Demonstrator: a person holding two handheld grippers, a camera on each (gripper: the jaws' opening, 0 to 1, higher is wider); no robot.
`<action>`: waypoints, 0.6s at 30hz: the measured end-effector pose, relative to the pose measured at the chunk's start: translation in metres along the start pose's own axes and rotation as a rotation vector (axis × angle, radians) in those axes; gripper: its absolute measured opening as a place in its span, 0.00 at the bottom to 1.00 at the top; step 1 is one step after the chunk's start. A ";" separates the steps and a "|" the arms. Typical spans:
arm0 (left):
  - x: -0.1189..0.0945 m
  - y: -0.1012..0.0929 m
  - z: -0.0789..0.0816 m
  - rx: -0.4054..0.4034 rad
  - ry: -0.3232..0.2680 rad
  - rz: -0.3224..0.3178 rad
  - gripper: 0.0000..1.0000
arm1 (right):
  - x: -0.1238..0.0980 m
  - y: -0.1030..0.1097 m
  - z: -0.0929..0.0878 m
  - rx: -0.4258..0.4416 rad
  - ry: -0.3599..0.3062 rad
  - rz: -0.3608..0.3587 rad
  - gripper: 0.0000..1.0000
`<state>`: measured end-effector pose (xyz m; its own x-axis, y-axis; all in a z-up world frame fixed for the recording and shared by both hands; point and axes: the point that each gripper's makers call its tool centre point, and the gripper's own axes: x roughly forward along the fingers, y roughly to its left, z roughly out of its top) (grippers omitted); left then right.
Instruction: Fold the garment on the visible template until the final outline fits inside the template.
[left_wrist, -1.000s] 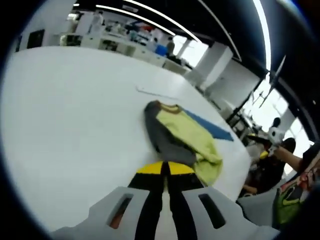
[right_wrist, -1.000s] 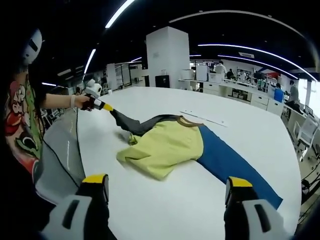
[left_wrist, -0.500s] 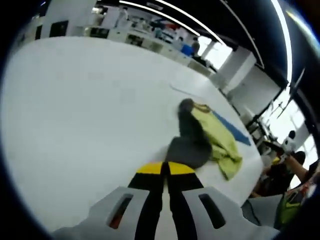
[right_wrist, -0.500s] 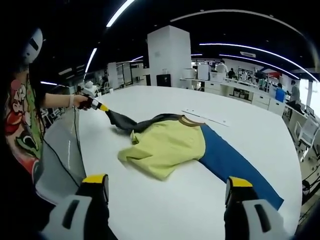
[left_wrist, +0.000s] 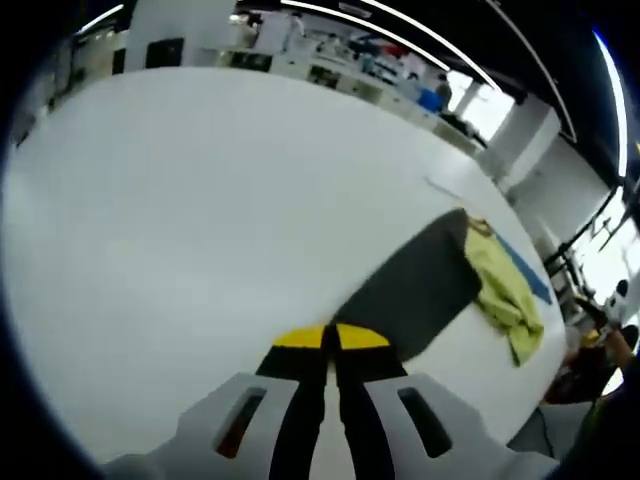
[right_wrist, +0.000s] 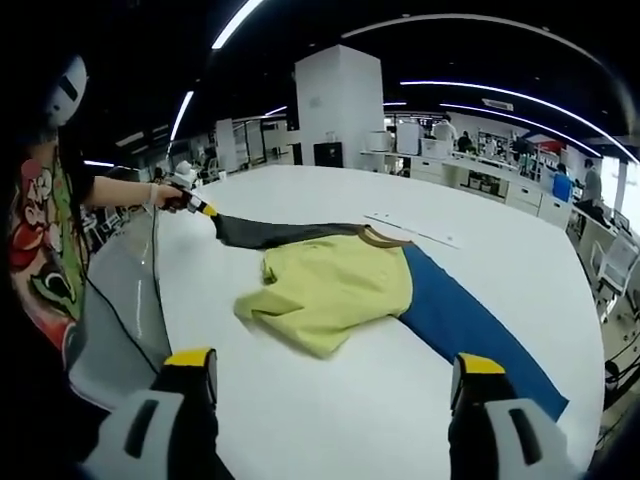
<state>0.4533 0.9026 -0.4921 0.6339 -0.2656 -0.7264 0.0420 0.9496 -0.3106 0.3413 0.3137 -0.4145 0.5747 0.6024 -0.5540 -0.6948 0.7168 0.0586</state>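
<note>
in the left gripper view my left gripper (left_wrist: 330, 338) has its yellow-tipped fingers (left_wrist: 300, 338) pressed together on the end of the grey sleeve (left_wrist: 415, 285), which runs flat and taut away from them across the white surface (left_wrist: 170, 220) toward the far right. at its far end the sleeve joins the yellow-green body of the garment (left_wrist: 497, 290), which lies rumpled there, with a strip of the blue template (left_wrist: 525, 272) showing along its far side. in the right gripper view my right gripper (right_wrist: 335, 365) hovers over the near part of the surface with its two fingers (right_wrist: 190, 362) spread wide and nothing between them. beyond them the garment (right_wrist: 330, 290) lies near the middle of the surface (right_wrist: 330, 410), its yellow-green body bunched and partly folded over itself, a brown collar (right_wrist: 380, 238) at the far edge. the blue template (right_wrist: 470, 330) reaches out from under the garment toward the near right. the grey sleeve (right_wrist: 275, 232) stretches out from the garment toward the far left, where my left gripper (right_wrist: 208, 210) has it pinched at the tip, held by my left hand (right_wrist: 168, 196). a thin pale strip (right_wrist: 412, 230) lies on the surface just beyond the collar. desks and other people stand in the far background of the room.
</note>
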 end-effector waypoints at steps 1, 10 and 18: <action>0.004 0.006 0.001 0.008 0.008 0.011 0.00 | 0.000 0.000 0.000 -0.002 -0.001 -0.003 0.98; 0.043 0.032 0.028 0.081 0.029 0.041 0.00 | -0.001 -0.005 -0.009 0.014 0.043 -0.033 0.98; 0.062 0.046 0.036 0.164 0.112 0.082 0.00 | 0.006 -0.002 -0.006 0.017 0.060 -0.029 0.98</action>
<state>0.5222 0.9356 -0.5298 0.5505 -0.1946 -0.8118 0.1245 0.9807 -0.1506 0.3439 0.3136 -0.4232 0.5674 0.5591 -0.6045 -0.6704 0.7400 0.0552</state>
